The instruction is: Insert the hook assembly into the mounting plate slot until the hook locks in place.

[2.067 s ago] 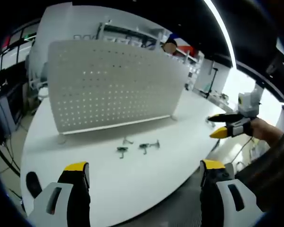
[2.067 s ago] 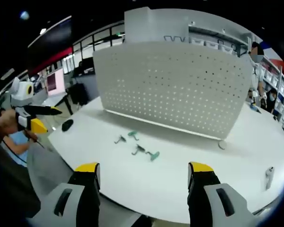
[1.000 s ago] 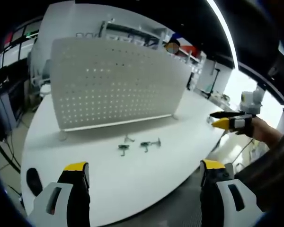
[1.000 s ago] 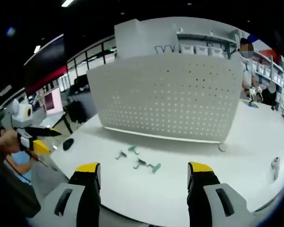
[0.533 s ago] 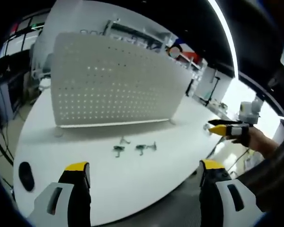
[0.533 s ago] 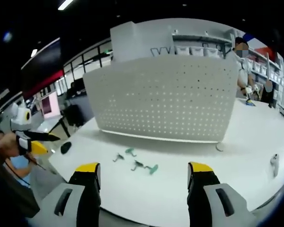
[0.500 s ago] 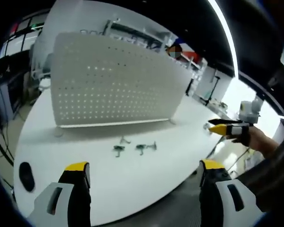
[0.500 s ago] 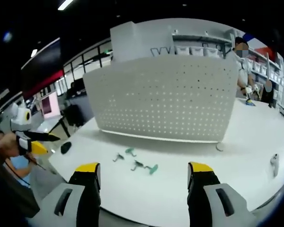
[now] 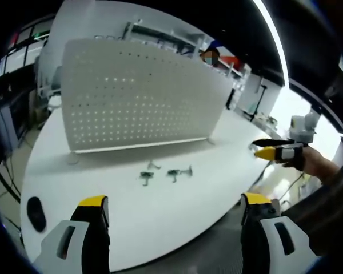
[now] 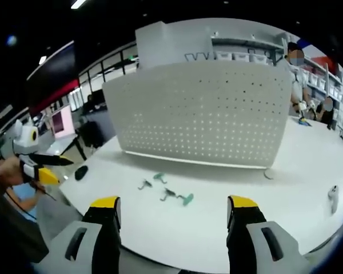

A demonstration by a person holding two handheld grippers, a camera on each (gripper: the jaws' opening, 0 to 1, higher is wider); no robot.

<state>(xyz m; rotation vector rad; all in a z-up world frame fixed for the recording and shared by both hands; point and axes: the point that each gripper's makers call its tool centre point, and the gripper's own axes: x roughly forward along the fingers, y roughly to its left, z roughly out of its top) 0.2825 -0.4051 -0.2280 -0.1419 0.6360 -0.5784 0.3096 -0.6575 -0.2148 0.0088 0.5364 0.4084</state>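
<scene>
Both my grippers were spread wide and empty, the left gripper (image 9: 171,220) and right gripper (image 10: 174,220) back at the table's (image 9: 217,165) near edge. Straight ahead lay the hooks (image 10: 172,194), scattered flat before the upright pegboard (image 10: 206,114), about equally reachable, I judged.

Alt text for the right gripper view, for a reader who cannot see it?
Small hooks lie loose on a white table in front of an upright pegboard. The right gripper hangs open and empty near the table's edge, and the left gripper shows at far left.
</scene>
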